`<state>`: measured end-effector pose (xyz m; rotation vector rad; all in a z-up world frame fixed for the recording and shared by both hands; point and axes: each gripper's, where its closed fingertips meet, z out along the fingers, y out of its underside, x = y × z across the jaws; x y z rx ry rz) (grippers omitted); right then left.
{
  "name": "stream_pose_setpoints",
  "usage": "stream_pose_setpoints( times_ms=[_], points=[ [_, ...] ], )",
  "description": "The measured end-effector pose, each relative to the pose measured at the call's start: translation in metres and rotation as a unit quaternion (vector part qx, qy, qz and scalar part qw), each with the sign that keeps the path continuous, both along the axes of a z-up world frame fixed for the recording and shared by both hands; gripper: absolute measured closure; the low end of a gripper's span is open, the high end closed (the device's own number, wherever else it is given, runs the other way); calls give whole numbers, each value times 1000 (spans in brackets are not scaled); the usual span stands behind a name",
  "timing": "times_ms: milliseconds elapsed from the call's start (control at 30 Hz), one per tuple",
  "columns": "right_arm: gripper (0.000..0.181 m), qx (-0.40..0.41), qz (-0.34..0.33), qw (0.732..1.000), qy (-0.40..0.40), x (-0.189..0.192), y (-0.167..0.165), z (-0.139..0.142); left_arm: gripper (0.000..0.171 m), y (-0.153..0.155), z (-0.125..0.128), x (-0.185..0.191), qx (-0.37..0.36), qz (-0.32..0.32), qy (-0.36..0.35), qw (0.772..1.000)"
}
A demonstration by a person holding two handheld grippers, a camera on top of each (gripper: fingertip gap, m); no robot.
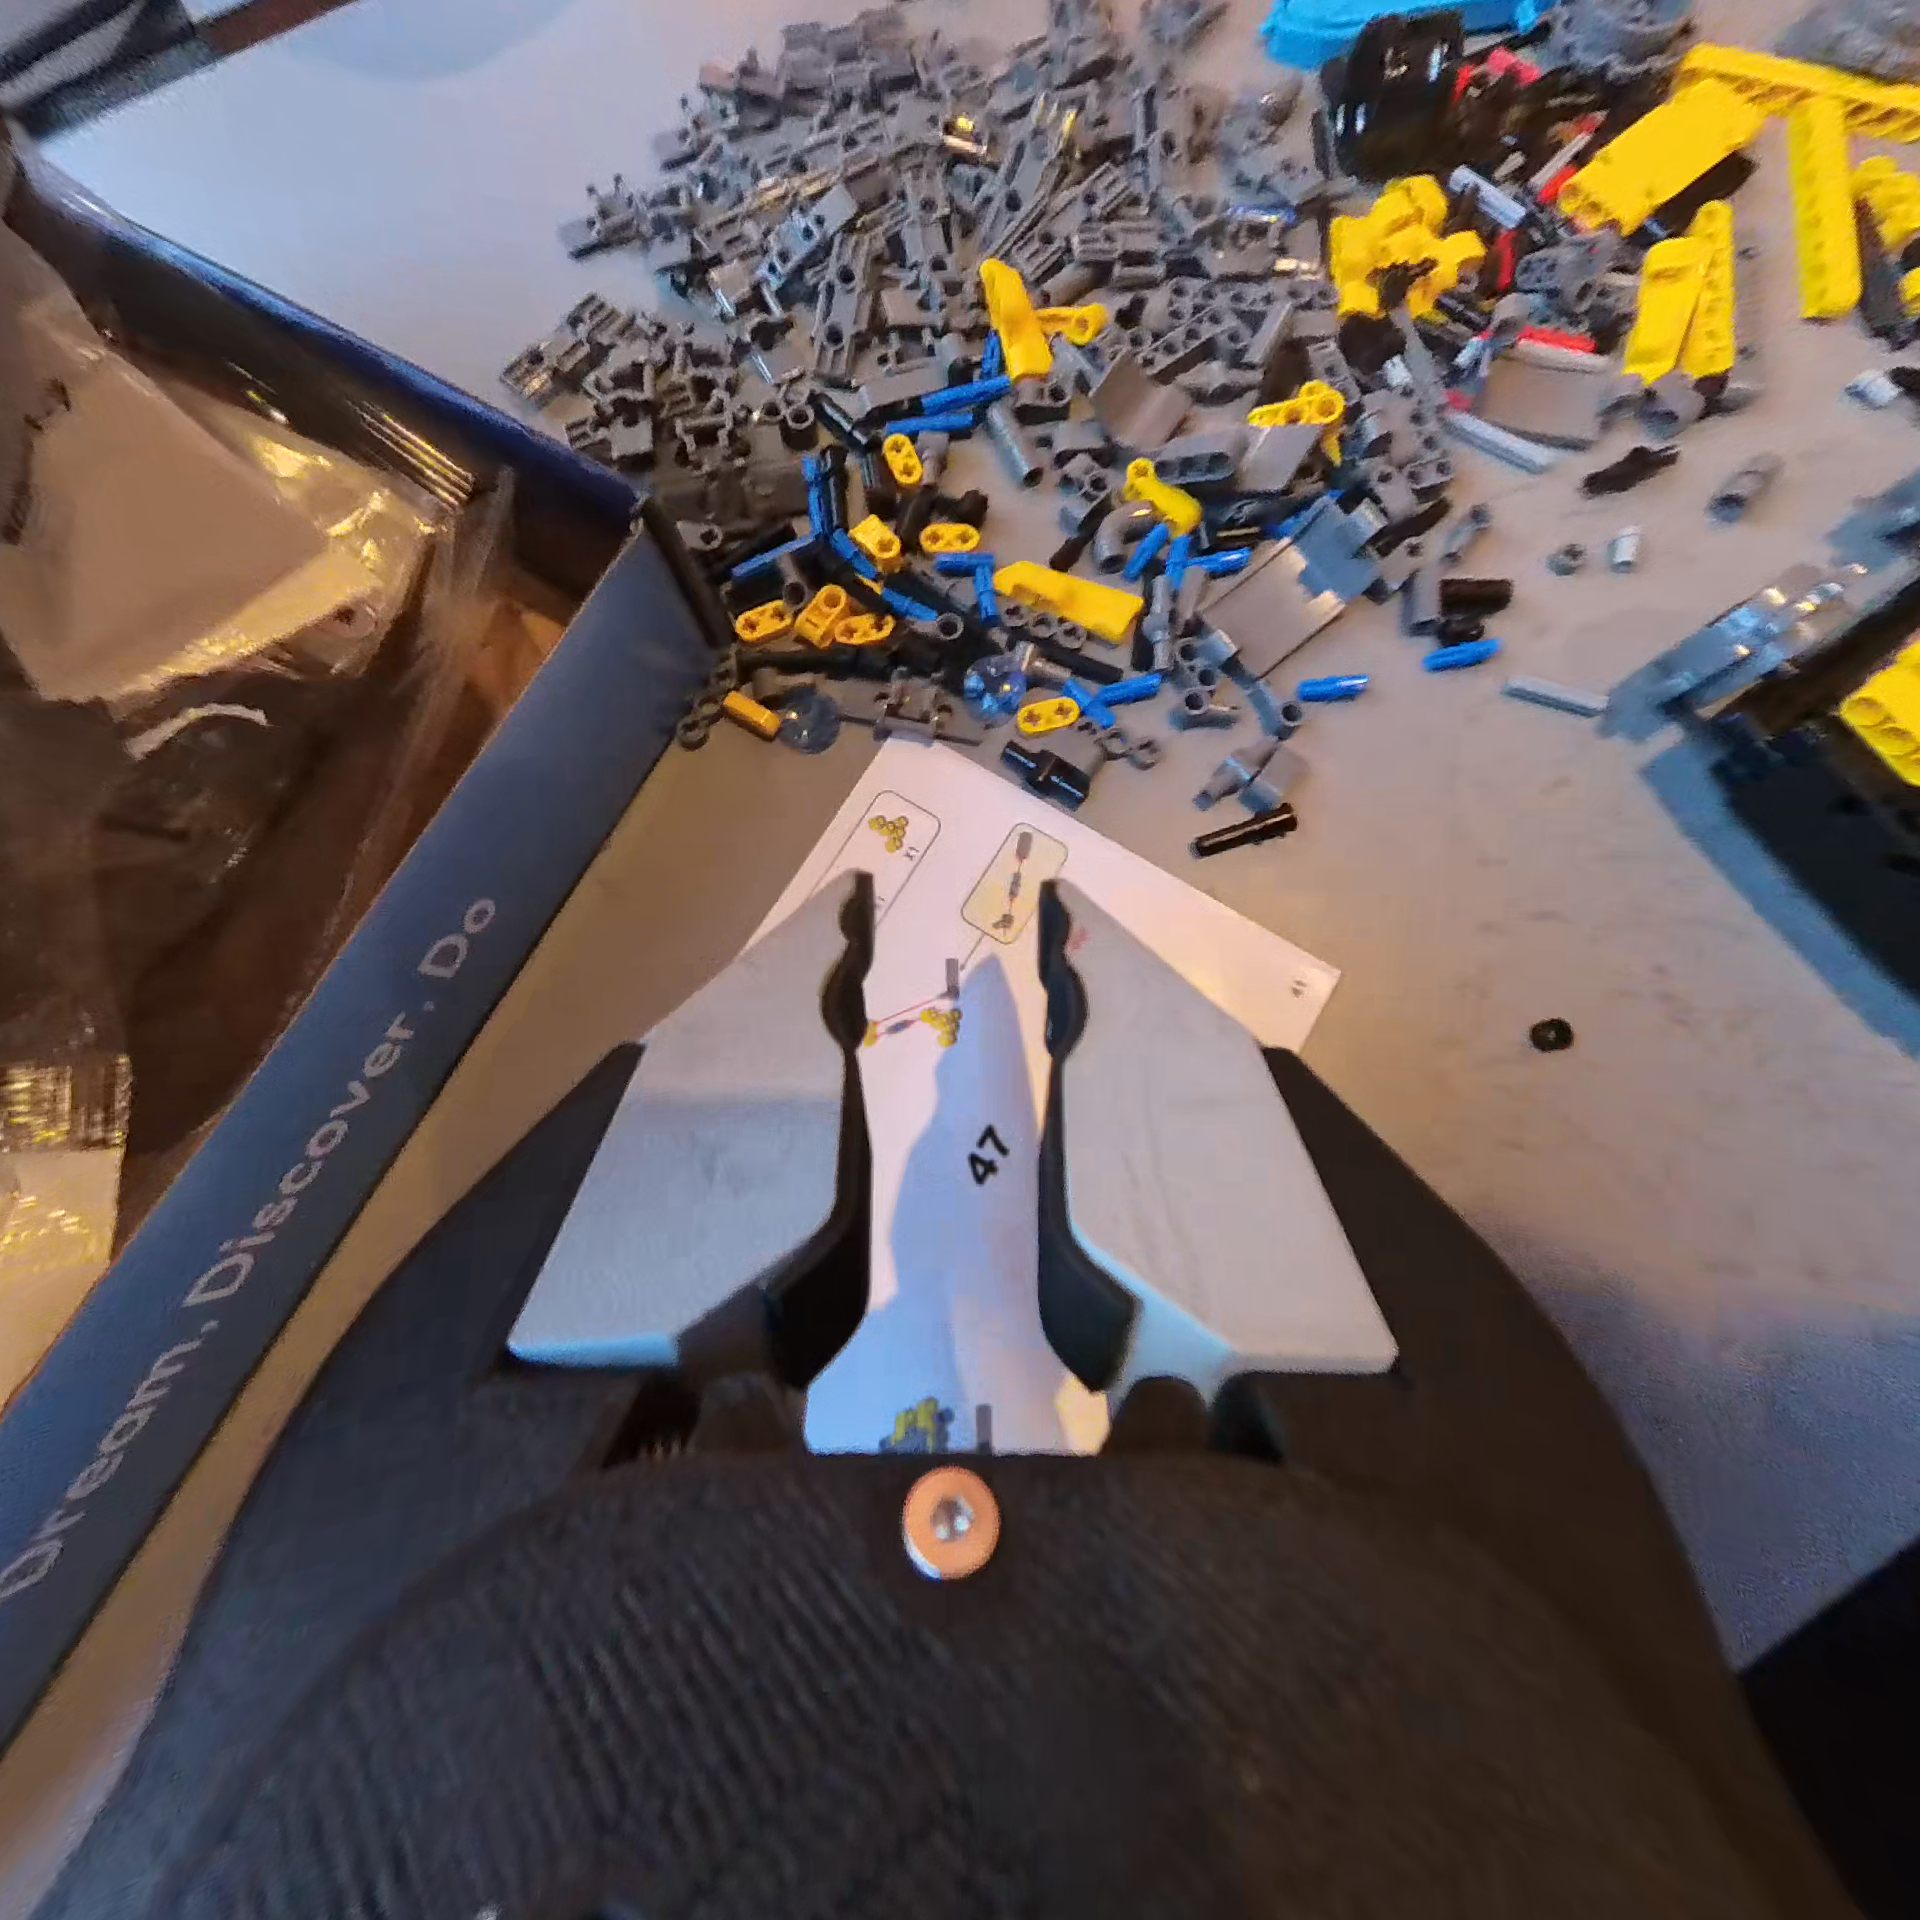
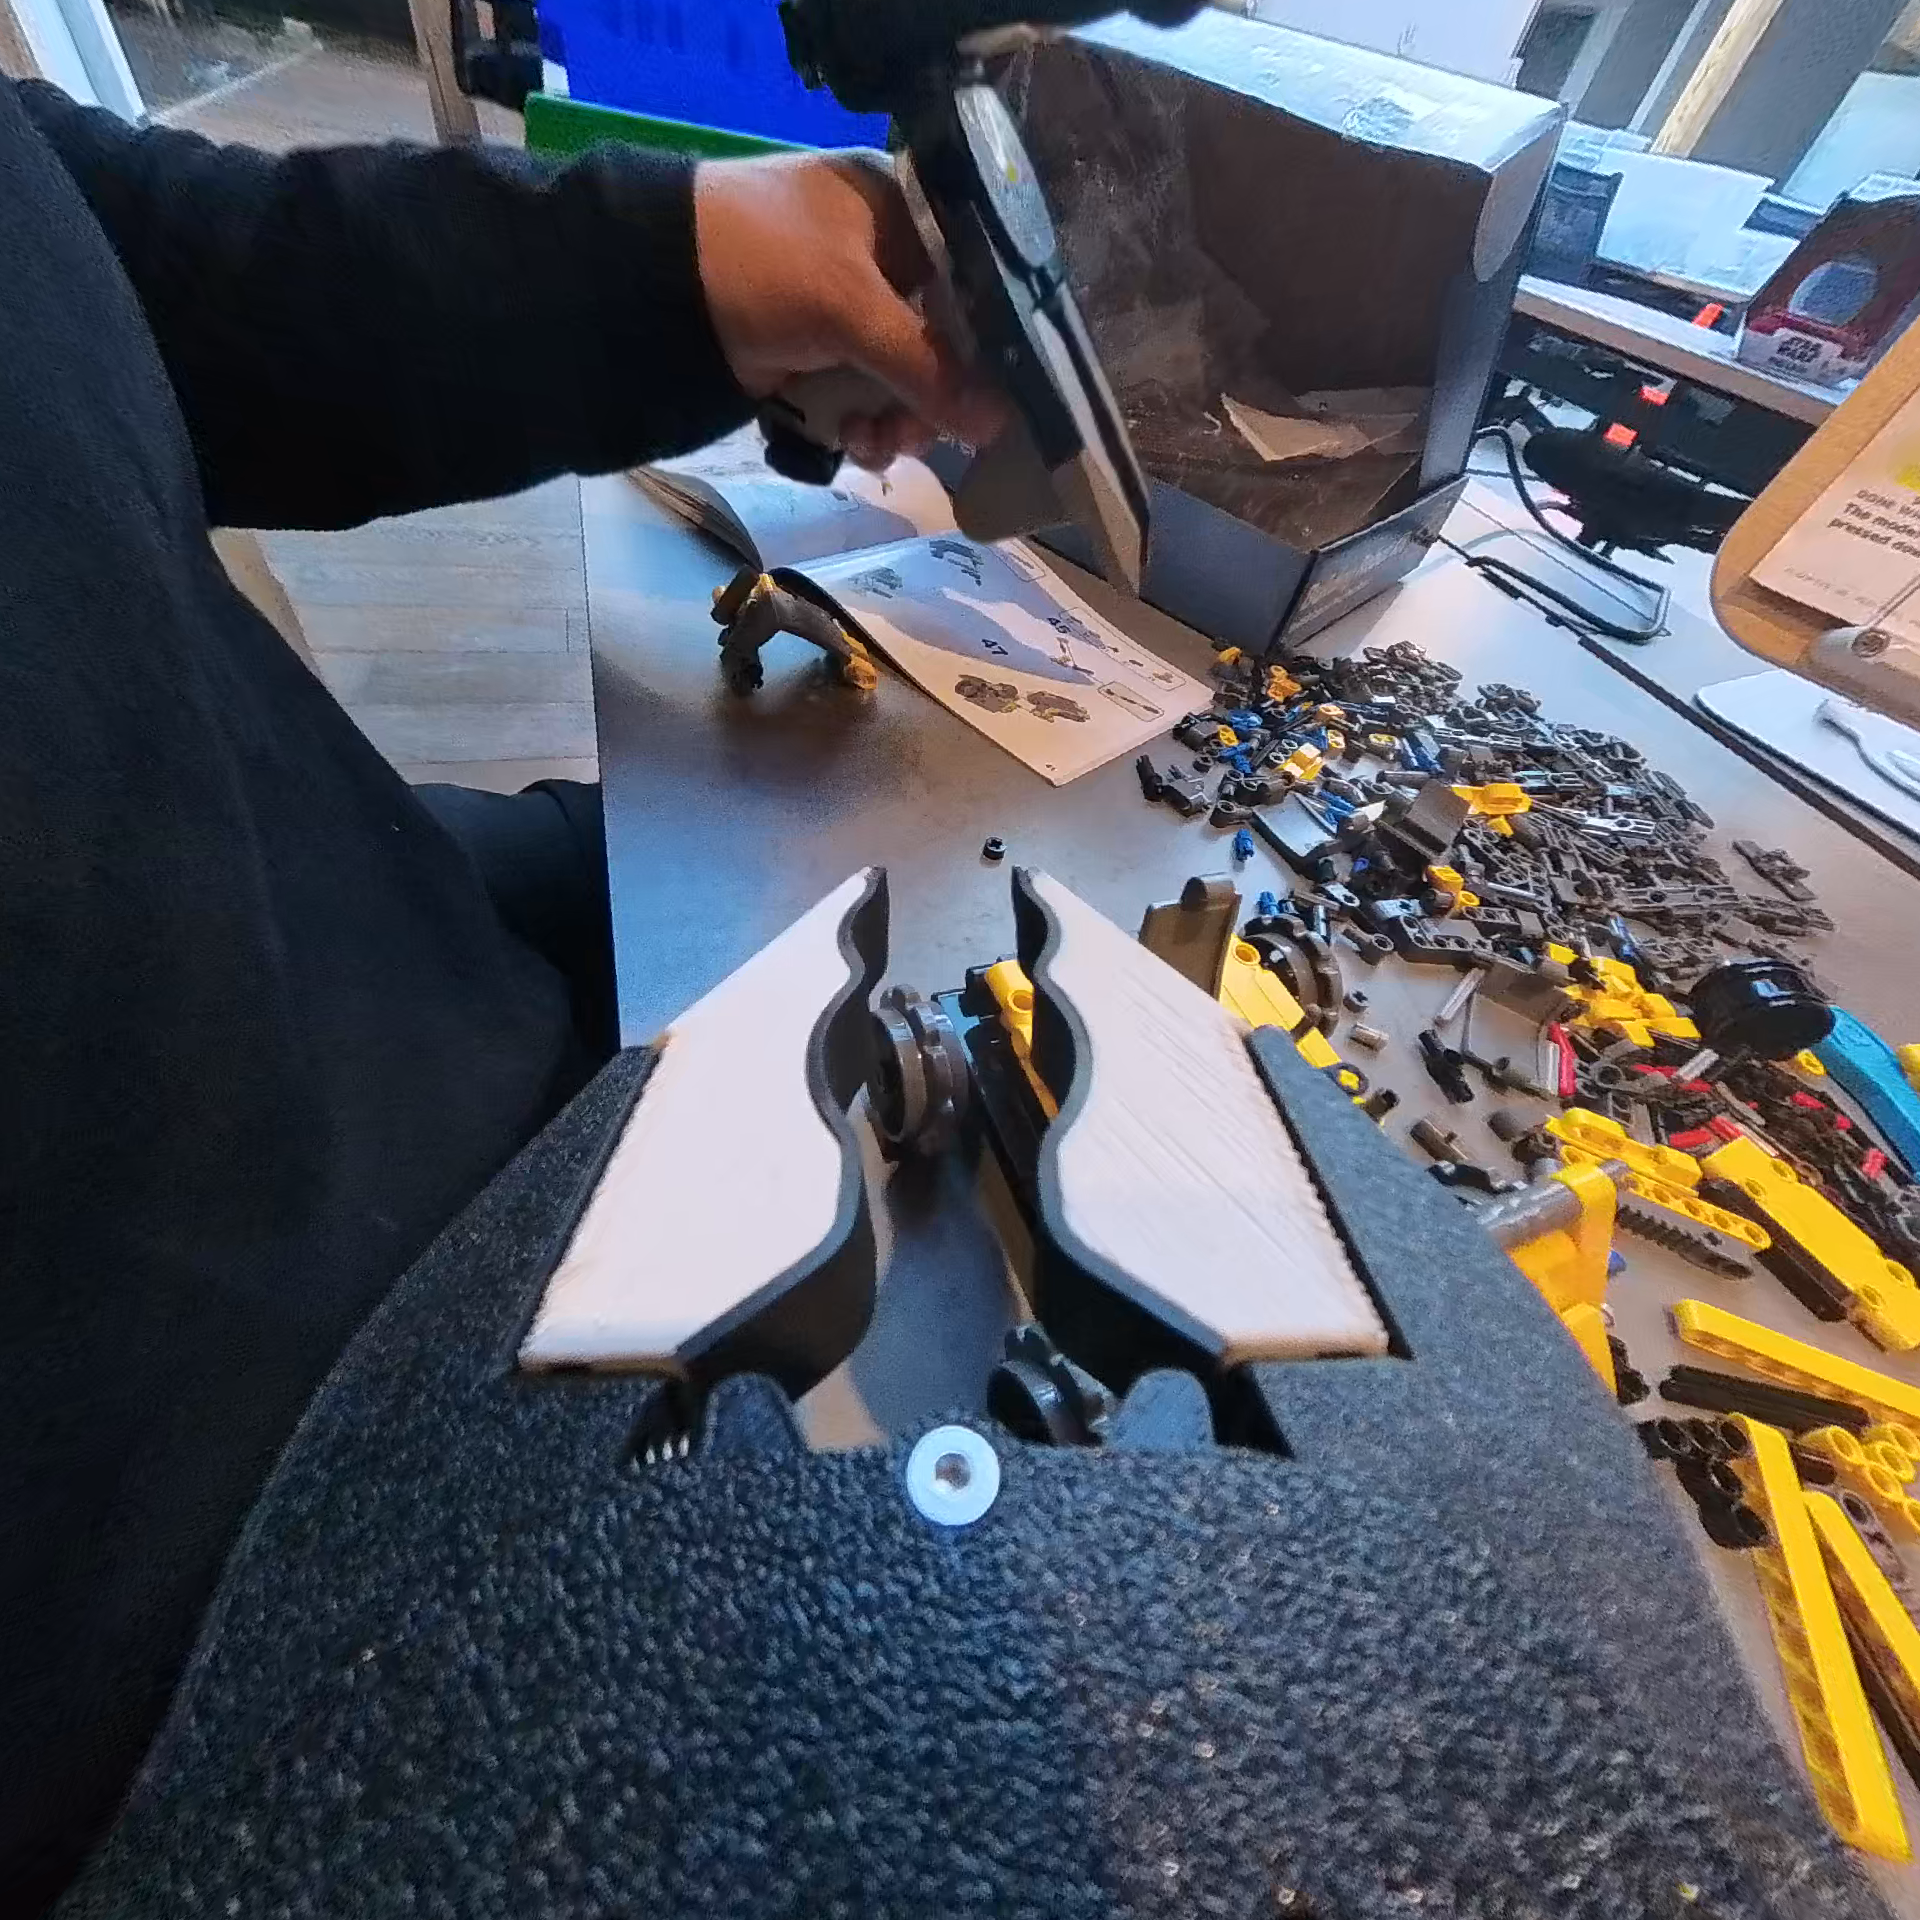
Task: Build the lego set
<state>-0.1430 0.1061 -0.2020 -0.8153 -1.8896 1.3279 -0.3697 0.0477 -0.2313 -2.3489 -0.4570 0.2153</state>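
Instruction booklet [image 1: 1132, 935] lies open on the counter [image 1: 1558, 1195] beneath the empty, parted left claw [image 1: 951, 894], while the right claw [image 2: 951, 883], also parted, straddles a grey gear [image 2: 920, 1075] ungripped.

A grey table [image 2: 790, 790] carried everything. On it lay an open booklet [image 2: 1039, 665], its left side propped on a small dark and yellow assembly [image 2: 774, 629]. A dark blue box [image 1: 343, 1039] stood behind the booklet. A wide pile of grey, black, blue and yellow bricks [image 1: 1039, 416] spread over the table beside them, and one small black ring [image 1: 1551, 1035] lay apart.
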Motion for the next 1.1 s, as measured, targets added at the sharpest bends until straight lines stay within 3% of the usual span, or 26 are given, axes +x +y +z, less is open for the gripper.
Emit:
stream_pose_setpoints(
  times_ms=[133, 500, 733, 833, 1100],
  points=[
    [158, -7, 3, 1000, 1, 0, 0, 2, 139, 6, -19, 4, -21, -12, -27, 999],
    [154, -6, 1, 1000, 10, 1, 1, 4, 136, 42, -37, 4, -107, -101, -51, 988],
    [154, -6, 3, 1000, 15, 2, 1, 5, 150, 54, -45, 3, -115, -128, -51, 984],
    [154, -7, 4, 1000, 15, 2, 0, 5, 148, 52, -36, -2, -93, -123, -35, 987],
    [154, -7, 7, 1000, 17, 3, -1, 5, 146, 13, -18, -54, -80, -7, -4, 997]
  ],
)
